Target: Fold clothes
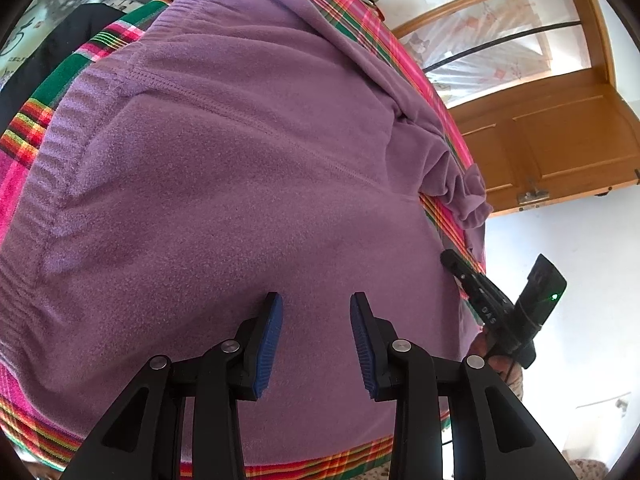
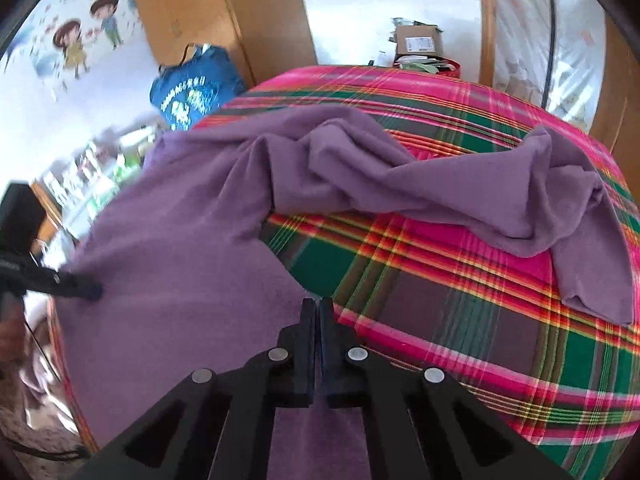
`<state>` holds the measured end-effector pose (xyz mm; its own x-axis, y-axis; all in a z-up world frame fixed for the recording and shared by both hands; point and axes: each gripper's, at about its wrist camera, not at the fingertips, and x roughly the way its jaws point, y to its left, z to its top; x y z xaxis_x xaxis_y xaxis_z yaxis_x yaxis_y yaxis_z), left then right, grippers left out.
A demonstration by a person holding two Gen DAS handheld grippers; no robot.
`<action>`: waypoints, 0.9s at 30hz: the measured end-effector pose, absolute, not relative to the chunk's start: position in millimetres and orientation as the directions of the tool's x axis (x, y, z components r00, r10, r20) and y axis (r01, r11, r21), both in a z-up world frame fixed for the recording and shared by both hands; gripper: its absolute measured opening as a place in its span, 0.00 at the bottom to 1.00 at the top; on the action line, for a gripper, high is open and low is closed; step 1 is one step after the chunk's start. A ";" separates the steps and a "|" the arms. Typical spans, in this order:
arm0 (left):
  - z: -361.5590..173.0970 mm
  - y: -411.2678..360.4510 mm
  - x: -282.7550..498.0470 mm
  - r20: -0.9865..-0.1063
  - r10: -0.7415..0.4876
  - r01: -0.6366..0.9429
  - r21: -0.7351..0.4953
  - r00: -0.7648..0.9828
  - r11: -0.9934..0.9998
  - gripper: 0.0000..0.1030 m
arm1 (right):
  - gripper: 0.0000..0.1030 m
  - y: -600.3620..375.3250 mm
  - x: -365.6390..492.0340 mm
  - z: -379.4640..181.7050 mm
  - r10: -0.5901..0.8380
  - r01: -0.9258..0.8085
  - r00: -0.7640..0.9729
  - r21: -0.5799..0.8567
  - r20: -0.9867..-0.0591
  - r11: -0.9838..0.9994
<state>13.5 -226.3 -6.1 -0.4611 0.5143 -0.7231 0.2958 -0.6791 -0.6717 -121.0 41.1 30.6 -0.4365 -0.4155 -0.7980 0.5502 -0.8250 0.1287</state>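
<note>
A bed or counter-like surface under a bright plaid cover (image 2: pixel 460 312) fills both of my views, with a wooden door (image 1: pixel 552 136) off to the right and a blue bag (image 2: pixel 188 92) against the far wall. Spread across the cover lies the purple fleece garment (image 1: pixel 224 184), body flat on the left, one sleeve (image 2: pixel 480 196) rumpled and trailing off to the right.

My left gripper (image 1: pixel 316 340) hovers over the near part of the garment's body, tilted downward, jaws about half apart with only fleece below them, holding nothing. My right gripper (image 2: pixel 317 320), also angled down, has its jaws pressed together at the garment's near right edge; whether a pinch of fabric sits between them I cannot tell.

I judge this an early fold: the loose sleeve needs bringing in over the body. Next calls for confirming the right grip, then lifting leftward.
</note>
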 end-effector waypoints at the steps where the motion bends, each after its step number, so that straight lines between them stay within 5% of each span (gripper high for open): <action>1: -5.7 -225.8 13.5 -0.725 0.512 0.295 -0.670 -0.461 -0.682 0.35 | 0.02 40.3 -121.4 30.4 -0.410 0.544 -0.443 0.125 -0.797 -0.830; 9: 0.8 -215.1 7.1 -0.734 0.496 0.267 -0.650 -0.464 -0.712 0.35 | 0.04 35.8 -111.4 28.0 -0.406 0.579 -0.435 0.096 -0.804 -0.810; 12: 1.4 -208.6 2.0 -0.731 0.509 0.248 -0.653 -0.454 -0.716 0.35 | 0.12 51.6 -108.7 36.5 -0.432 0.558 -0.443 0.135 -0.786 -0.819; 27: -4.8 -171.1 -22.7 -0.730 0.559 0.192 -0.660 -0.393 -0.726 0.35 | 0.12 57.4 -101.4 32.0 -0.450 0.651 -0.363 0.123 -0.816 -0.749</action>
